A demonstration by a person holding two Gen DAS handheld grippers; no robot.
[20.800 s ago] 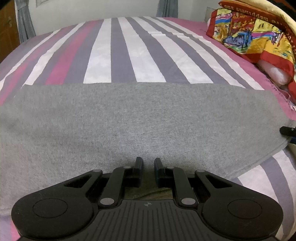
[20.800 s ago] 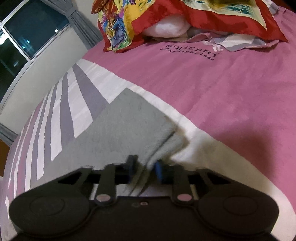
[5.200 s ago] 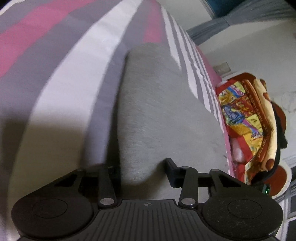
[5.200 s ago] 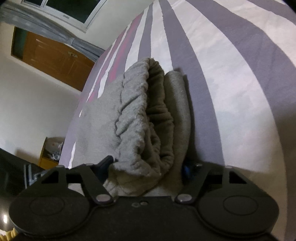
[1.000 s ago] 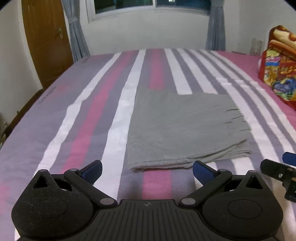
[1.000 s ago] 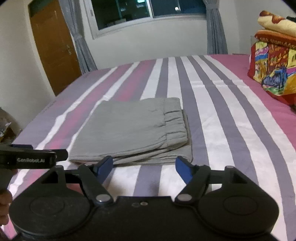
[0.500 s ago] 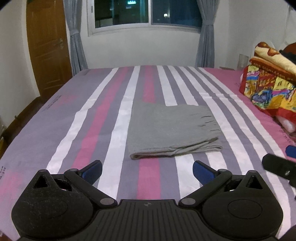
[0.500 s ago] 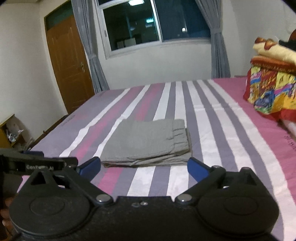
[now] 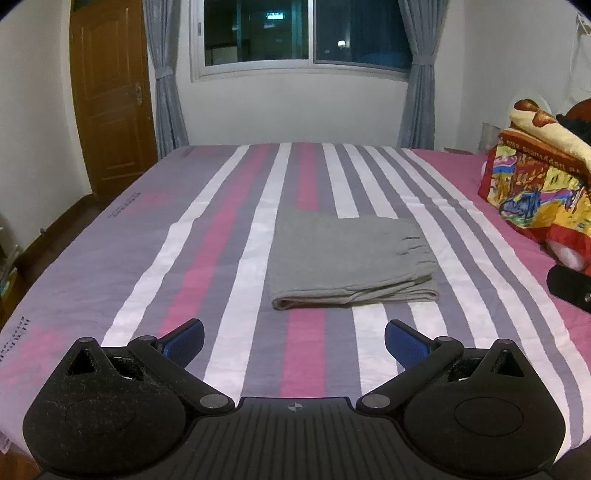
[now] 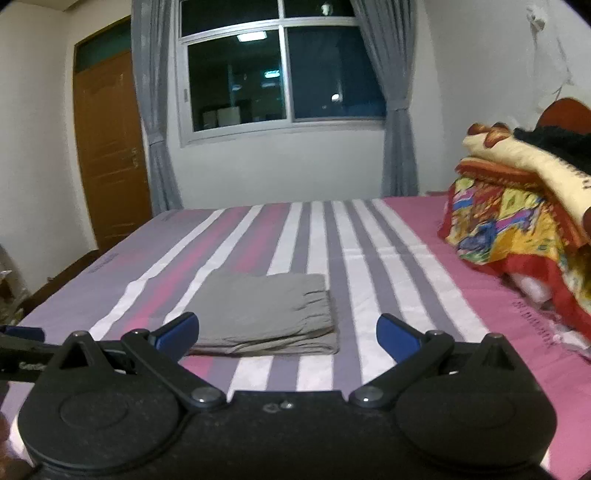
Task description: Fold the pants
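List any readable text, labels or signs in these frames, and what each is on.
"Gen": start of the white label on the left tongs; the rest is hidden behind the right tongs.
Dark print on the bed sheet: too small to read.
Lettering on the blanket: too blurred.
Lit sign outside the window: unreadable.

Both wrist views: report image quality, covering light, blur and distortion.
Left wrist view: sharp, dim indoor light, dark window, fisheye bowing of the door and bed edges; the folded grey pants show crisp folds. Right wrist view: softer, slightly blurred, the colourful blanket pile smeared at the right edge, a ceiling lamp reflected in the window glass, black vignette in the corners.
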